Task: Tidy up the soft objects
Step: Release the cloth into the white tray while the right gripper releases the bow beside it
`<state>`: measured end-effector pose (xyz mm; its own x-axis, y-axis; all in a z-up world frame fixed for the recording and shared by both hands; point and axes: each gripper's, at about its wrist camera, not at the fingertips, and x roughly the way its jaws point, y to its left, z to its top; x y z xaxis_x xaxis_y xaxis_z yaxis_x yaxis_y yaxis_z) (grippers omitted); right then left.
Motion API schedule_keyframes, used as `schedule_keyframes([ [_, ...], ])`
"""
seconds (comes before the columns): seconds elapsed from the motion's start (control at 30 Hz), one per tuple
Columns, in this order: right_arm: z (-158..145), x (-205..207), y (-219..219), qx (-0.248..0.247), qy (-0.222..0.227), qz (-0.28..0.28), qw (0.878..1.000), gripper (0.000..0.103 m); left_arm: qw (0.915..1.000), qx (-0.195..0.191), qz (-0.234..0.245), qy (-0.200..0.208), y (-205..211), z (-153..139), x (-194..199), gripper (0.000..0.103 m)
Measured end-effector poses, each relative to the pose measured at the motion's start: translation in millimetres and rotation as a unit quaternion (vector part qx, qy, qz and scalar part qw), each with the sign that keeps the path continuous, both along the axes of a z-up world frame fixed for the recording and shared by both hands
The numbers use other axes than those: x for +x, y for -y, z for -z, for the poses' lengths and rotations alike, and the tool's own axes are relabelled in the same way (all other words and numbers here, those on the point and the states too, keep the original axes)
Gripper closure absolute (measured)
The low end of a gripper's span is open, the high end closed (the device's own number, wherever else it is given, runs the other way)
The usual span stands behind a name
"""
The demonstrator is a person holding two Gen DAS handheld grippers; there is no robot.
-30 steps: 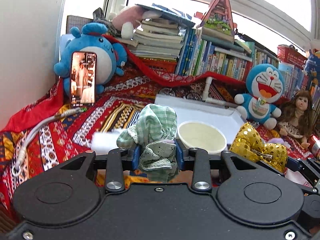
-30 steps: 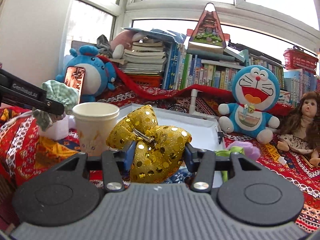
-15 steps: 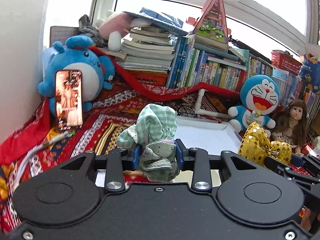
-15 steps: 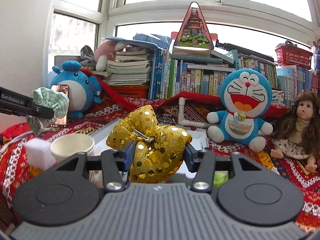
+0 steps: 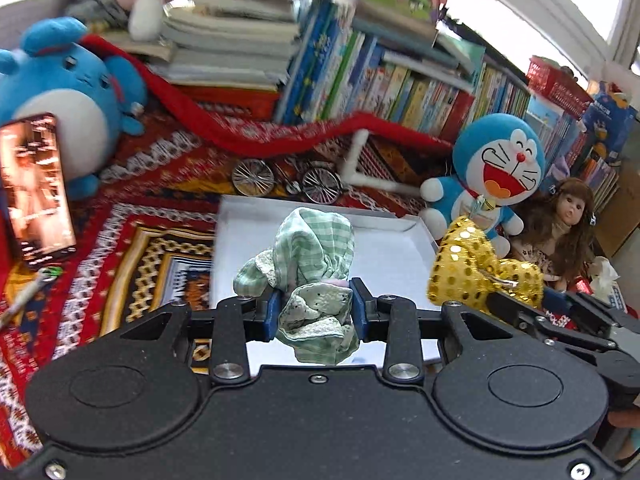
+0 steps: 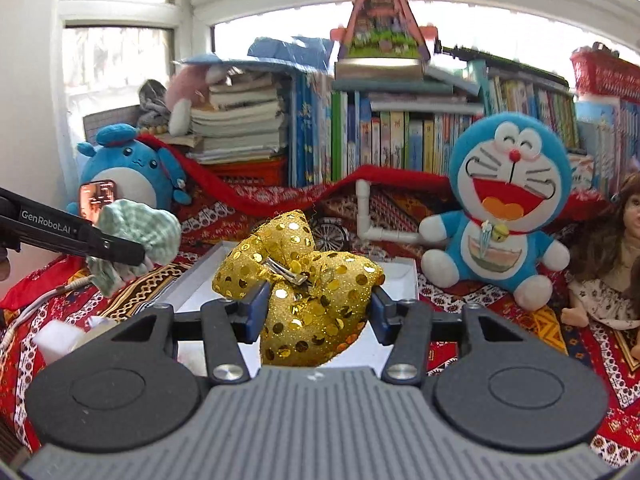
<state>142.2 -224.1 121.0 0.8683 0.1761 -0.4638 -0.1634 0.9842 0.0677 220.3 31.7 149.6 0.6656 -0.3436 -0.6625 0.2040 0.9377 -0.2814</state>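
My left gripper (image 5: pixel 316 310) is shut on a green checked cloth (image 5: pixel 316 256) and holds it over the white tray (image 5: pixel 236 220). My right gripper (image 6: pixel 318 306) is shut on a gold sequin bow (image 6: pixel 304 280) and holds it above the tray's (image 6: pixel 200 276) near right part. The bow (image 5: pixel 476 268) shows at the right in the left wrist view. The cloth (image 6: pixel 140 232) and left gripper show at the left in the right wrist view.
A Doraemon plush (image 6: pixel 508 204), a doll (image 5: pixel 560 228), a blue plush (image 5: pixel 68 92) with a phone (image 5: pixel 34 184) leaning on it, a toy bicycle (image 5: pixel 288 180), a white pipe (image 6: pixel 376 220) and stacked books (image 6: pixel 240 120) surround the tray on a red patterned rug (image 5: pixel 132 248).
Both grippers have moved forward and higher over the tray, each still holding its item. The paper cup and white block have dropped out of view in front.
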Motion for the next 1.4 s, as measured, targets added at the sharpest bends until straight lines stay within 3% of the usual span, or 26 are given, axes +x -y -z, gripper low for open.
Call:
schedule_keyframes([
  [0.17,7,46,15,0.046,-0.07,0.029,0.996,0.047,0.998,0.008,0.014,-0.061,31,11,52,0.07],
  [0.43,42,93,31,0.126,-0.158,0.095,0.975,0.046,0.9884,0.029,-0.001,-0.149,72,52,115,0.07],
  [0.7,67,113,32,0.151,-0.187,0.126,0.963,0.046,0.9836,0.032,-0.016,-0.177,84,73,133,0.07],
  [1.07,80,120,24,0.143,-0.186,0.159,0.959,0.044,0.9797,0.05,-0.02,-0.193,92,90,141,0.069],
  [1.4,86,119,26,0.201,-0.189,0.23,0.933,0.042,0.9776,0.019,-0.014,-0.209,97,95,143,0.069],
])
